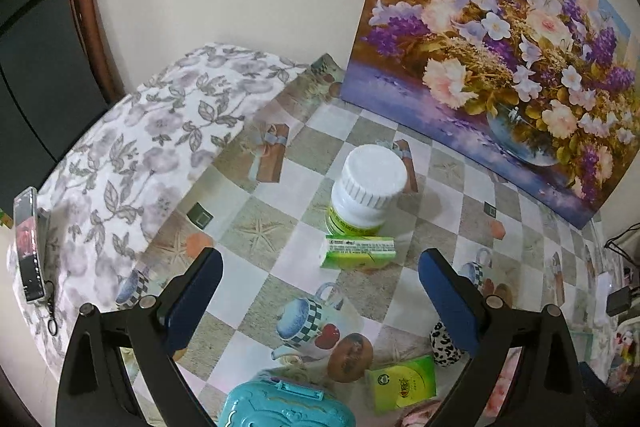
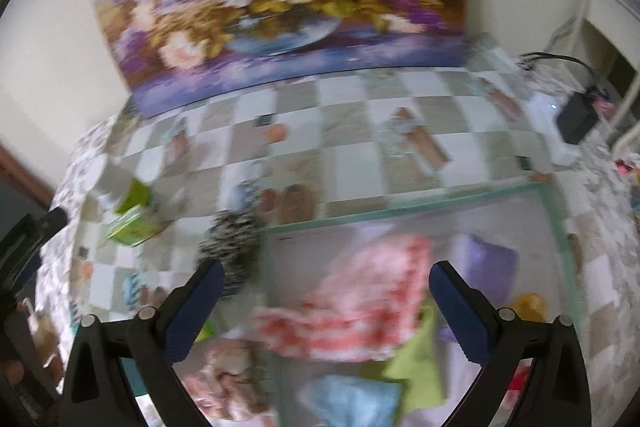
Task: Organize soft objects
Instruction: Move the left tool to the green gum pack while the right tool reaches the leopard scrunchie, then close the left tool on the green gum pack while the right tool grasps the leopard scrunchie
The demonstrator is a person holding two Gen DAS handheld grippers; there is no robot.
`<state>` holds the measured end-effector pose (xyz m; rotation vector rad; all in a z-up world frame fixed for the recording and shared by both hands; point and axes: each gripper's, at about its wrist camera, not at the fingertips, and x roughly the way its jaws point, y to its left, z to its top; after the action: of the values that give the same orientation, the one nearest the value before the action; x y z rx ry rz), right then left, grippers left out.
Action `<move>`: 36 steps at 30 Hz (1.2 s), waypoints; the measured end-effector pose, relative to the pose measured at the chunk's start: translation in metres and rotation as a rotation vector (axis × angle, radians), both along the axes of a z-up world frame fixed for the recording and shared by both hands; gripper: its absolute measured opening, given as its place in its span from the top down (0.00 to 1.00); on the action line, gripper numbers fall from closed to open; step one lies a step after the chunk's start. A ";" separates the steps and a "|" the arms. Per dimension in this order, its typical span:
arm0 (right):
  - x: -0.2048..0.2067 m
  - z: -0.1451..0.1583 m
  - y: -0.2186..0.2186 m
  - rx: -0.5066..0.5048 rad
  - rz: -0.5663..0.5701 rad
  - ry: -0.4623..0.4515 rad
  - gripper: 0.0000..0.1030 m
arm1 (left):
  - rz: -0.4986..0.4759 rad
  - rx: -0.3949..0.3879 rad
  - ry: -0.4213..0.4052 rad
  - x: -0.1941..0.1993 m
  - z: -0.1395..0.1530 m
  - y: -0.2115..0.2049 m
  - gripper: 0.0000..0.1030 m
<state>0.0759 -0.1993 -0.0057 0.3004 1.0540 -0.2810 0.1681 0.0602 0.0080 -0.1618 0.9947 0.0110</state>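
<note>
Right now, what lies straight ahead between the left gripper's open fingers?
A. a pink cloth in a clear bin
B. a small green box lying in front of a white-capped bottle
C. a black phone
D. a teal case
B: in the left wrist view the left gripper is open, and the green box lies flat on the table just in front of the bottle.

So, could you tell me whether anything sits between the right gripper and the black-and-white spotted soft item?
Nothing visible does. The open right gripper hangs just above and right of the black-and-white spotted soft item, which lies on the checkered tablecloth beside the clear bin's rim. The view is blurred, though.
</note>
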 end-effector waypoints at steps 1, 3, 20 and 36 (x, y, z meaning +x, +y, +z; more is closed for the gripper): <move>0.004 -0.001 0.007 0.009 0.020 -0.003 0.00 | -0.002 -0.005 0.008 0.001 -0.002 0.001 0.04; 0.009 -0.005 0.019 0.018 0.050 -0.003 0.00 | -0.005 -0.012 0.014 0.003 -0.004 0.001 0.04; 0.043 -0.036 0.057 0.080 0.163 0.002 0.12 | -0.064 -0.096 0.136 0.030 -0.035 -0.016 0.05; 0.070 -0.063 0.070 0.088 0.230 0.066 0.38 | -0.038 -0.083 0.204 0.065 -0.063 -0.031 0.05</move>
<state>0.1463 -0.1291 -0.0684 0.2468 1.1568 -0.0382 0.2332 0.0288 -0.0555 -0.2206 1.2022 -0.0498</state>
